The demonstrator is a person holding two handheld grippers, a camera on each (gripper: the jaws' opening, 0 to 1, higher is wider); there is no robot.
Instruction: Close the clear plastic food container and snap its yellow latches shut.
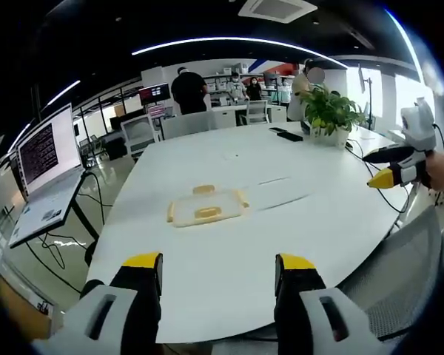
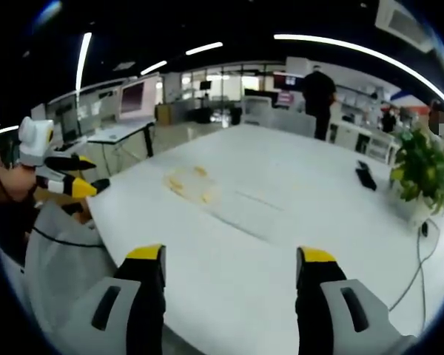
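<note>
The clear plastic food container (image 1: 205, 205) with yellow latches lies flat on the white table (image 1: 229, 281), well ahead of my left gripper (image 1: 220, 262). That gripper is open and holds nothing. In the right gripper view the container (image 2: 191, 185) sits far off toward the table's left side, beyond my open, empty right gripper (image 2: 232, 255). A faint clear flat shape (image 1: 281, 194) lies just beside the container; I cannot tell what it is. The right gripper (image 1: 388, 167) hovers off the table's right edge, and the left gripper (image 2: 75, 177) off its left edge.
An open laptop (image 1: 48, 166) stands on a stand at the left. At the far end of the table are a potted plant (image 1: 329, 115) and a black flat object (image 1: 288, 135). A grey chair (image 1: 414, 259) is at the near right. Several people stand at the back.
</note>
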